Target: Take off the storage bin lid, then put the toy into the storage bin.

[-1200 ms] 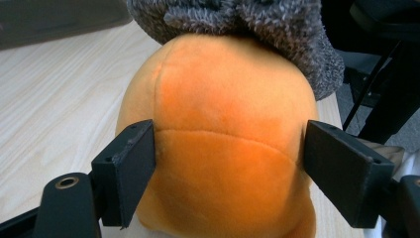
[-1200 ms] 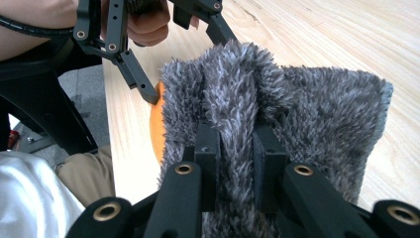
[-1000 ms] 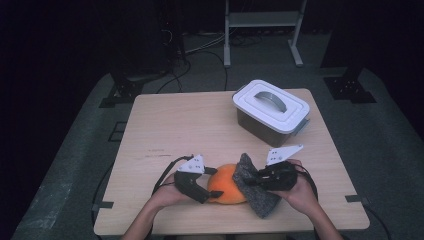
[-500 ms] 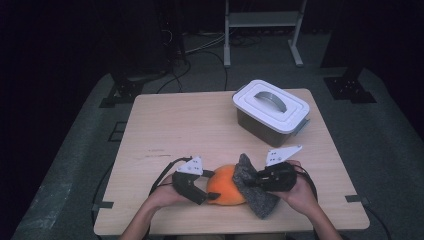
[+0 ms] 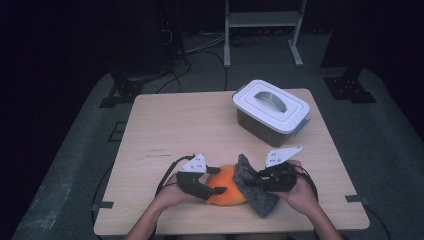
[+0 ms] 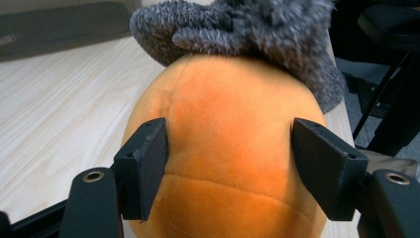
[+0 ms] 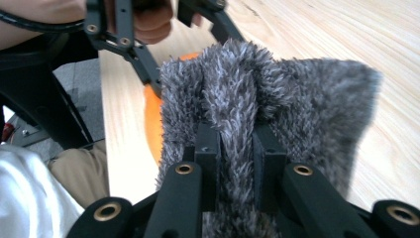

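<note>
An orange plush ball point(image 5: 227, 185) lies near the table's front edge, with a grey fuzzy cloth point(image 5: 254, 195) draped against its right side. My left gripper point(image 5: 217, 192) comes in from the left. In the left gripper view its jaws stand on either side of the ball point(image 6: 223, 148) and press its flanks, so the left gripper point(image 6: 230, 158) is shut on it. The grey cloth point(image 6: 257, 29) lies over the ball's far top. My right gripper point(image 7: 235, 144) is shut on a raised fold of the cloth point(image 7: 277, 99), with a strip of orange point(image 7: 153, 114) showing behind it.
A grey box with a white handled lid point(image 5: 270, 107) stands at the back right of the wooden table point(image 5: 190, 125). The person's hands hold both grippers at the front edge. Cables and a metal stand lie on the dark floor beyond.
The left gripper has edged slightly right against the ball. The right gripper and the cloth have barely moved.
</note>
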Demonstrator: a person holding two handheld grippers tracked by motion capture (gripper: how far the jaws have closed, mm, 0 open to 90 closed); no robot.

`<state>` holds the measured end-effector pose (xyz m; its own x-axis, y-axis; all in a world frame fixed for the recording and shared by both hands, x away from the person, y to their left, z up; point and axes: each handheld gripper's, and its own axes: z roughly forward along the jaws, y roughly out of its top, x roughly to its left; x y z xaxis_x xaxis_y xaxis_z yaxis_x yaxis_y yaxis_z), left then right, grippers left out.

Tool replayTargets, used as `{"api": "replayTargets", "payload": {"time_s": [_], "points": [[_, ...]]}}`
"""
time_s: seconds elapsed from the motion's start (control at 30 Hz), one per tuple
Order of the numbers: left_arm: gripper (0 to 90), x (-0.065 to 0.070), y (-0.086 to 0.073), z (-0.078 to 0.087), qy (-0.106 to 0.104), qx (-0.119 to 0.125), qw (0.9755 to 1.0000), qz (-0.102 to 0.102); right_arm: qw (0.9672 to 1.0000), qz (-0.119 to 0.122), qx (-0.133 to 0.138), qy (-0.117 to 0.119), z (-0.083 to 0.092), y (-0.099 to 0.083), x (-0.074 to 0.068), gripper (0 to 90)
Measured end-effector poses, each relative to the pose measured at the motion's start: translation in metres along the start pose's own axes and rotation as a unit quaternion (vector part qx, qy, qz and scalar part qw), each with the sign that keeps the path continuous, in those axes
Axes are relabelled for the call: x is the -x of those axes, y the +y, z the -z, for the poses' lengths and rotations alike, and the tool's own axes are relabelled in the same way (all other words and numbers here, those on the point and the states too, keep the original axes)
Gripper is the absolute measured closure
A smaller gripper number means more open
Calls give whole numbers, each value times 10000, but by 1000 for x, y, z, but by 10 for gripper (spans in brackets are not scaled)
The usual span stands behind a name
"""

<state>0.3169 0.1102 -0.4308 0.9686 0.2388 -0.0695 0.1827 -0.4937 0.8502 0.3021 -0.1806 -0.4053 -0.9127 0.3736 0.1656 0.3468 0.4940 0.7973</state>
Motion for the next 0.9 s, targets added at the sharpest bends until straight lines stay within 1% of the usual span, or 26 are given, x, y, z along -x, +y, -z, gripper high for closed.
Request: {"api": "replayTargets", "payload": {"time_s": [0.03, 0.1, 0.37, 0.47, 0.53, 0.57, 0.6, 0.63, 0.67, 0.7, 0.73, 0.77, 0.8, 0.87, 0.9], "points": [[313, -1, -1, 1, -8, -7, 10000, 18, 10000, -45, -4, -39, 1, -1, 2, 760], [313, -2, -2, 2, -29, 9, 10000, 48, 10000, -70, -3, -41, 2, -2, 2, 760], [318, -6, -5, 6, -60, -29, 9999, 95, 10000, -2, 49, -12, -3, 4, -2, 760], [319, -6, -7, 7, -100, -23, 9999, 98, 10000, 1, -30, -7, 0, 1, -1, 759], [319, -7, -8, 8, -122, -35, 9999, 93, 9998, -152, -122, 13, 3, -4, 3, 759], [319, -8, -8, 8, -136, -52, 9998, 94, 9996, -213, -154, -50, 5, -6, 6, 759], [319, -8, -8, 9, -150, -57, 9998, 83, 9995, -254, -144, -112, 7, -7, 8, 760], [316, -8, -7, 10, -167, -29, 9998, 48, 9995, -269, -100, -108, 8, -7, 9, 761], [294, -6, -4, 12, -174, 88, 9998, 19, 9996, -271, -72, -87, 7, -7, 8, 761], [239, -5, -2, 12, -149, 131, 9998, -7, 9997, -215, -92, -98, 5, -5, 6, 761], [212, -3, 2, 12, -85, 259, 9996, -75, 9997, -185, -94, -98, 4, -5, 6, 761], [187, -2, 5, 11, -74, 316, 9994, -79, 9998, -136, -108, -85, 1, -3, 5, 761], [173, -2, 7, 8, -9, 253, 9996, -129, 9999, -129, -70, -57, -1, -2, 4, 761], [162, -2, 5, 2, 22, 113, 9998, -145, 9999, -60, -44, -75, -4, 1, 3, 760], [179, -3, 2, 1, 24, 106, 9999, -80, 9999, -16, -68, -120, -5, 2, 3, 761]]}}
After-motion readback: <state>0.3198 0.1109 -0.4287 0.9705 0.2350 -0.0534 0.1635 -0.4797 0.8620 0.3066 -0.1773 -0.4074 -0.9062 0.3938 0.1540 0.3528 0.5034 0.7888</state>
